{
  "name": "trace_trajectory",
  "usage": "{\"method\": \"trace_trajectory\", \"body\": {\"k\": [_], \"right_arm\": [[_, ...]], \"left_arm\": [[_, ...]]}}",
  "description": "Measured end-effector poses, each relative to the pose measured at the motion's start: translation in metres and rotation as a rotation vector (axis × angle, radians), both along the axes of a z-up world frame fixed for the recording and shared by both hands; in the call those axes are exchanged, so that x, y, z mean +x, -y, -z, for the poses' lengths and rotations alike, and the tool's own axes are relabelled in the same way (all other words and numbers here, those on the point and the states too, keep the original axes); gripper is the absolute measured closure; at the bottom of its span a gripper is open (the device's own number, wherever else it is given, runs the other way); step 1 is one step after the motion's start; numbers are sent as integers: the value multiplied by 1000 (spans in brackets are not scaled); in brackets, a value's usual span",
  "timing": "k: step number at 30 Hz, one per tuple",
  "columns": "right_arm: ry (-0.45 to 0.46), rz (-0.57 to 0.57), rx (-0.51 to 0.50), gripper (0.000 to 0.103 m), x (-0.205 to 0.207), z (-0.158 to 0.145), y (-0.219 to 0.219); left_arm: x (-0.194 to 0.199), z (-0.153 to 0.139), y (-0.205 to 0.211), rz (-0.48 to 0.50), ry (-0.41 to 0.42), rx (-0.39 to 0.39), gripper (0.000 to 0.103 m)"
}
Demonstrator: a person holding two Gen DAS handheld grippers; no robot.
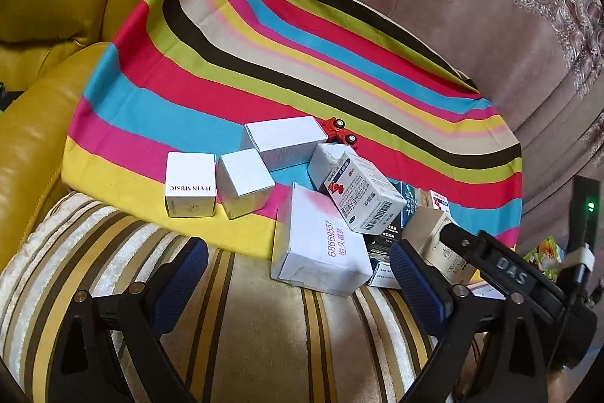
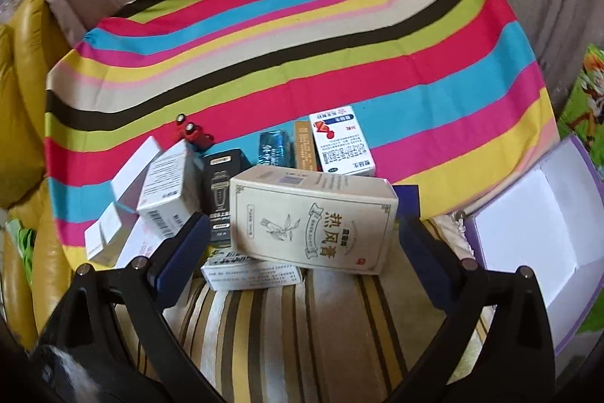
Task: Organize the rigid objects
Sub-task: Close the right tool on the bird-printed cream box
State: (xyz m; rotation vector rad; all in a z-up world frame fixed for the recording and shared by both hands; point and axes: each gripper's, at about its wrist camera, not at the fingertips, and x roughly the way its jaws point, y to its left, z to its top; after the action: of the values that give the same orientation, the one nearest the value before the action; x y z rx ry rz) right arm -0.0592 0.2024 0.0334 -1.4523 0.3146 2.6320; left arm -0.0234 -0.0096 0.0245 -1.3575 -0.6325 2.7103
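A pile of small cartons lies at the near edge of a rainbow-striped cloth (image 1: 264, 63). In the left wrist view, a white "JI YIN MUSIC" cube (image 1: 190, 184), a plain white cube (image 1: 245, 189), a long white box (image 1: 287, 142) and a red toy car (image 1: 339, 131) lie apart. My left gripper (image 1: 298, 248) is open just short of a white box with pink digits (image 1: 321, 244). In the right wrist view, my right gripper (image 2: 304, 233) is open, its pads either side of a tilted beige carton (image 2: 313, 225) without pressing it.
A barcode medicine box (image 1: 362, 199) leans on the pile. A black box (image 2: 221, 195), a blue packet (image 2: 273, 146) and a white-blue medicine box (image 2: 339, 142) lie behind the beige carton. An open white and purple box (image 2: 540, 233) sits right. A yellow leather sofa arm (image 1: 56, 6) rises left.
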Motion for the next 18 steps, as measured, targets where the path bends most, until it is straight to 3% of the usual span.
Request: {"method": "trace_trajectory", "body": {"k": [14, 15, 18], "right_arm": [[75, 36, 41, 3, -19, 18, -1], [77, 32, 35, 6, -18, 19, -2], [71, 40, 22, 28, -16, 19, -9]], "left_arm": [[0, 4, -2, 19, -1, 6, 5], [-1, 3, -4, 22, -1, 0, 5], [-1, 0, -9, 38, -9, -17, 8]]}}
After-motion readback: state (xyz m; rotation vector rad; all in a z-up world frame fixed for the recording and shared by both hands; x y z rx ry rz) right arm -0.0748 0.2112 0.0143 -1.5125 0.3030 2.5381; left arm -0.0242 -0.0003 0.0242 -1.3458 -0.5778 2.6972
